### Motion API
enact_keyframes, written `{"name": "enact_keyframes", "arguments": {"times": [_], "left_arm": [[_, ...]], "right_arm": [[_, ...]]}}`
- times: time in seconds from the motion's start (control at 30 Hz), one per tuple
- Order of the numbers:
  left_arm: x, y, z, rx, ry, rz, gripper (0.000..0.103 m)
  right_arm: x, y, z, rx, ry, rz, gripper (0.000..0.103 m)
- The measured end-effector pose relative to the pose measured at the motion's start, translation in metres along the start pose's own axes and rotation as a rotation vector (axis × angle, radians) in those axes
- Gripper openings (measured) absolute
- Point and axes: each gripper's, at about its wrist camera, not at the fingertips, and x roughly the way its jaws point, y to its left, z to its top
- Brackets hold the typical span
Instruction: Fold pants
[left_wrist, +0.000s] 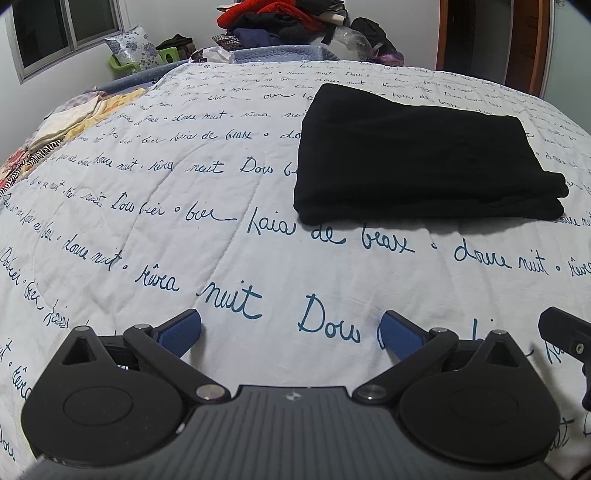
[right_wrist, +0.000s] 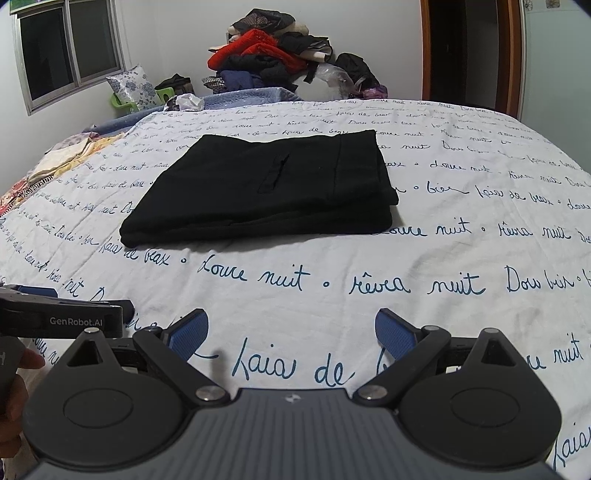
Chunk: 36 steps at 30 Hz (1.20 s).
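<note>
As the pants (right_wrist: 258, 188) lie in a compact black rectangle on the bedspread (right_wrist: 332, 295), I judge the folding to be complete or very nearly so. Several layers are stacked, and their edges show at the near right corner, roughly aligned. In my judgement, what remains is at most a light squaring of that corner, where the layers sit slightly offset.

The pants rest on the middle of the bed, far from both tools. From the left wrist view they lie ahead and to the right; from the right wrist view they lie ahead and slightly to the left.

My left gripper (left_wrist: 291, 332) is released, with its blue pads spread wide apart and nothing between them. My right gripper (right_wrist: 291, 332) is likewise released and holds nothing. Both hover over bare bedspread near the near edge of the bed, side by side.

Count:
- Pants: one, folded.
- Grippers: two, both empty.
- Pile of clothes (right_wrist: 273, 55): one heap at the far end of the bed.
- Patterned pillow (right_wrist: 133, 88): one, at the far left.
- Window (right_wrist: 70, 48): one, far left.
- Light folded cloths (left_wrist: 70, 122): a small stack at the left edge; I cannot tell the exact number.
</note>
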Motion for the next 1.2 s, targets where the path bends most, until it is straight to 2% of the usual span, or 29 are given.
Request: {"name": "enact_keyframes", "arguments": {"times": [1.2], "left_arm": [[0.0062,0.0034,0.0,-0.019,0.013,-0.022,0.103]], "right_arm": [[0.0057,0.0061,-0.0038,-0.046,0.025,0.008,0.098]]}}
